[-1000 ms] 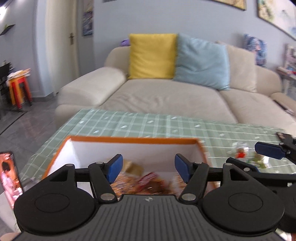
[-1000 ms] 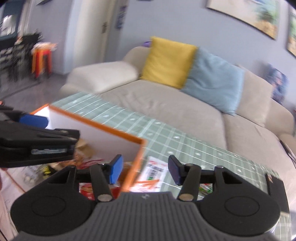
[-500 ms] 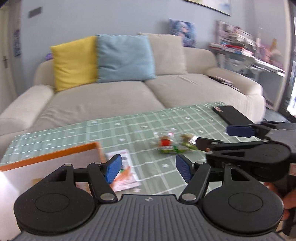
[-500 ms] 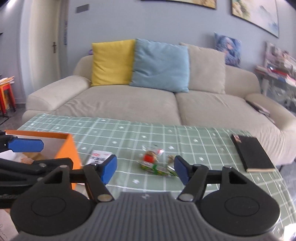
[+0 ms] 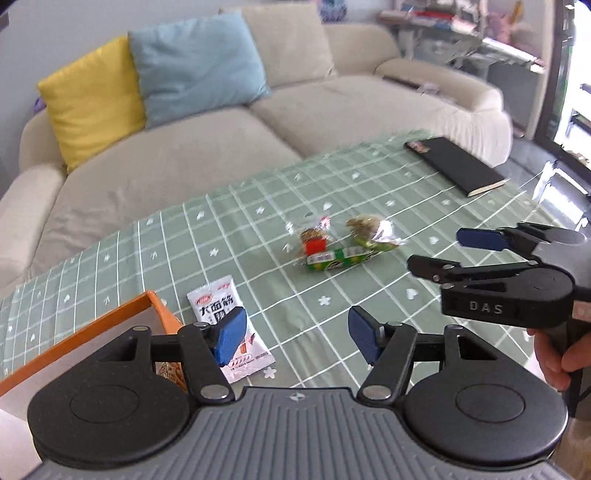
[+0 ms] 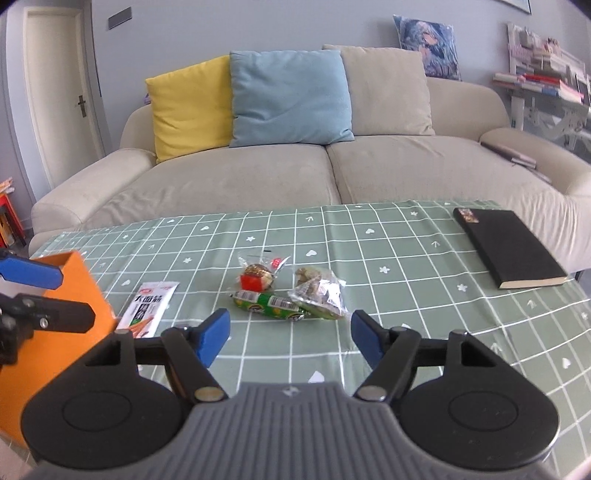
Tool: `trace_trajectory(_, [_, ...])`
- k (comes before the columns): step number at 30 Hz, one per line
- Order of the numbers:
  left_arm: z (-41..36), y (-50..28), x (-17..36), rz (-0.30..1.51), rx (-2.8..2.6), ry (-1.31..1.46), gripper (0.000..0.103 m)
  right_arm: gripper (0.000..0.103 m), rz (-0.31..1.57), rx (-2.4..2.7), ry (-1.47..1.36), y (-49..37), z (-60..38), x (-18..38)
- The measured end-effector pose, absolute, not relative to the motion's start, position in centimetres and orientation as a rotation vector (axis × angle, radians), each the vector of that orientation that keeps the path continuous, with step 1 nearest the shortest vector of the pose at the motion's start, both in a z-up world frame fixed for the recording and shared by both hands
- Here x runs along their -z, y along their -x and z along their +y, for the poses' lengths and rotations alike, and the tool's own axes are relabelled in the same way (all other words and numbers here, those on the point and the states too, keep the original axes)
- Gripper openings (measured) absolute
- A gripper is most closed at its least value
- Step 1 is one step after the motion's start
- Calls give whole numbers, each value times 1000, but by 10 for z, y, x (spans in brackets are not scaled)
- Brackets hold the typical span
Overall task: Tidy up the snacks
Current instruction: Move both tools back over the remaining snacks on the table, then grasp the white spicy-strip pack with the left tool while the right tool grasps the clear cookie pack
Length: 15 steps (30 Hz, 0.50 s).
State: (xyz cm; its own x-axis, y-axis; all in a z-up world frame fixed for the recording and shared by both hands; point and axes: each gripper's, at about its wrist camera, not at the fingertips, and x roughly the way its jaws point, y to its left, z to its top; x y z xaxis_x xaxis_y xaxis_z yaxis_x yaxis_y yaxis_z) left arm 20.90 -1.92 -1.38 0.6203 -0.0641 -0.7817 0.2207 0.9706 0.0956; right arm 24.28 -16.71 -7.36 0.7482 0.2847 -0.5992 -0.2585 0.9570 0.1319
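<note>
White snack packet (image 5: 229, 332) flat beside orange box (image 5: 110, 328), three crinkled snacks (image 6: 291, 291) clustered mid-table (image 6: 406, 295), both tongs (image 5: 295, 332) (image 6: 290, 336) spread, empty, door (image 6: 59, 92) only in right view

The orange box (image 5: 92, 332) is cut off at the left edge, its contents mostly hidden behind the left gripper (image 5: 295, 334). The far right shelves (image 5: 461, 26) are blurred.

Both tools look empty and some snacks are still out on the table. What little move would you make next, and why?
Probably ease the right tool forward and down onto the green packet. It is open and empty, and that packet lies just ahead of it, nearest of the cluster. The left tool, also open, sits by the white packet near the orange box.
</note>
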Motion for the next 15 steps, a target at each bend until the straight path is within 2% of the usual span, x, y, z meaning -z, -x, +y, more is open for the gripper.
trace_trajectory(7, [-23, -260, 35, 1041, 10, -98, 75, 70, 707, -310, -125, -287, -175, 92])
trace_trajectory(15, [-20, -311, 74, 1151, -186, -130, 75, 70, 755, -306, -159, -324, -185, 114])
